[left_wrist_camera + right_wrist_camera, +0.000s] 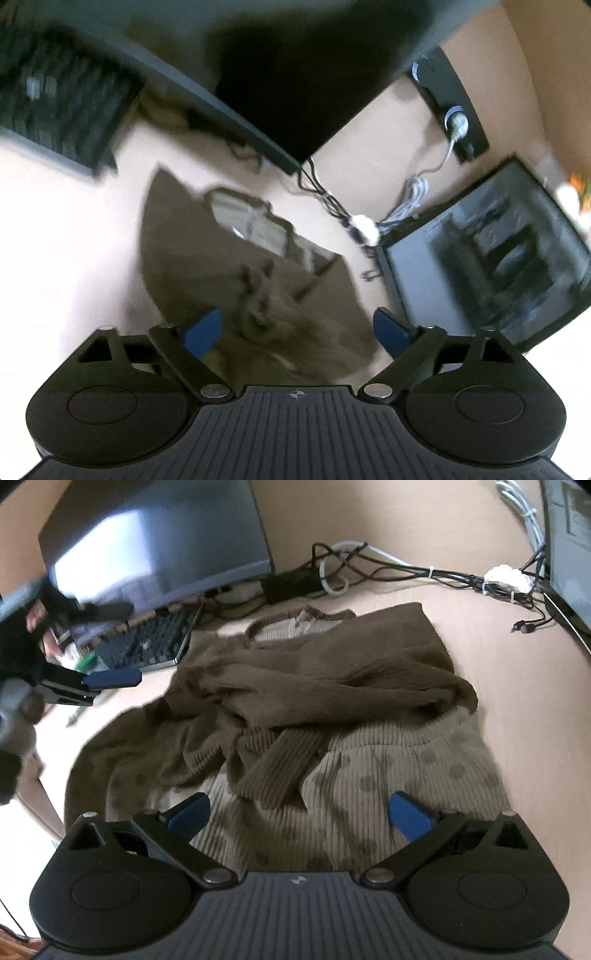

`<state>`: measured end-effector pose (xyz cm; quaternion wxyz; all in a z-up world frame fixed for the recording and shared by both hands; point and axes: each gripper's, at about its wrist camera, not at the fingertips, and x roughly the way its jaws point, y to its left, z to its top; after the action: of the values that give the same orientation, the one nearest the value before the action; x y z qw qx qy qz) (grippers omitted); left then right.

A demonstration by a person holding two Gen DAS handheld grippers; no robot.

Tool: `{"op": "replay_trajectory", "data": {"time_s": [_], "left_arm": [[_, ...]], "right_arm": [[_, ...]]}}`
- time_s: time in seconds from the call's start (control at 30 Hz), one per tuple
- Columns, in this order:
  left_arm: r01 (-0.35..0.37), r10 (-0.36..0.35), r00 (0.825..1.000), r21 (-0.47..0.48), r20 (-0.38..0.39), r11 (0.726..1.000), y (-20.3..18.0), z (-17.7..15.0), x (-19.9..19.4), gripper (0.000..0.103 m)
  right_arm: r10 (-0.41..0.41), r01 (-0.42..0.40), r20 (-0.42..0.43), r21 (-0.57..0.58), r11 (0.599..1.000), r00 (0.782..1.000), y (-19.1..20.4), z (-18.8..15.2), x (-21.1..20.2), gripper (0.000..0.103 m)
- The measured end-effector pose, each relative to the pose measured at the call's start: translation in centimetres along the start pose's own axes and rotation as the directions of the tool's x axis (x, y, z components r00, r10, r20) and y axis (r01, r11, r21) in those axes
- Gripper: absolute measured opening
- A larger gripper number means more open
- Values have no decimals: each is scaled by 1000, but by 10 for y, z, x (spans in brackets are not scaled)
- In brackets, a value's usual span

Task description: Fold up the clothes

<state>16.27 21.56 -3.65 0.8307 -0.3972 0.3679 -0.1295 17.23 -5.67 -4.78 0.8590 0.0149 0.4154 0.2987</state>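
Note:
A brown knitted sweater (332, 686) with darker dots lies crumpled on the beige desk (524, 709), its paler ribbed inside turned up at the near end. One sleeve cuff (280, 771) rests across the middle. My right gripper (299, 812) hovers open just over the pale ribbed part, nothing between its blue fingers. My left gripper (110, 644) is at the sweater's left side, open and empty. In the blurred left wrist view the left gripper (297, 328) stands open above the sweater (207, 258), with no cloth between its pads.
A monitor (155, 546) and a keyboard (147, 642) stand beyond the sweater on the left. A tangle of cables (369, 565) runs along the back to a second screen (569, 554) at the right. The left wrist view shows a screen (498, 251) close by.

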Motion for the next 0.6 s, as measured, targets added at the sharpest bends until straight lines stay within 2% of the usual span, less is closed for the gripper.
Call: {"op": "replay_trajectory", "data": {"time_s": [0.13,0.23,0.27,0.33,0.37,0.4,0.43,0.47,0.53,0.6], "left_arm": [[-75,61,995,-198,-73,977,-6,-2,44,94],[-190,172,980,-213,-101,959,-17,-3,75,93],[-234,219,971,-181,-95,955,-23,-4,83,88],[-298,293,953,-74,-75,952,-38,-6,92,33],[-311,310,949,-3,-55,951,-49,-8,94,30],[-299,302,953,66,-36,952,-59,-9,93,28],[-277,281,960,134,-13,952,-74,-8,93,14],[-254,257,966,202,9,946,-89,-5,94,12],[-219,189,975,366,114,904,-134,1,83,10],[-199,100,972,525,212,827,-180,8,71,10]], "right_arm": [[2,-3,-41,-28,1000,999,1,3,1,103],[14,-15,-41,-12,1000,999,-3,3,-1,103],[18,-18,-40,-4,1000,999,-4,2,-3,103],[30,-29,-35,12,999,999,-8,0,-10,103],[36,-36,-22,13,999,999,-11,-1,-15,103],[41,-41,-1,8,999,999,-13,-2,-23,103],[44,-44,18,1,999,999,-15,-3,-30,103],[43,-43,36,-9,999,998,-17,-2,-36,103],[31,-29,66,-30,999,997,-21,1,-45,103],[15,-10,96,-52,999,995,-22,8,-52,103]]}}
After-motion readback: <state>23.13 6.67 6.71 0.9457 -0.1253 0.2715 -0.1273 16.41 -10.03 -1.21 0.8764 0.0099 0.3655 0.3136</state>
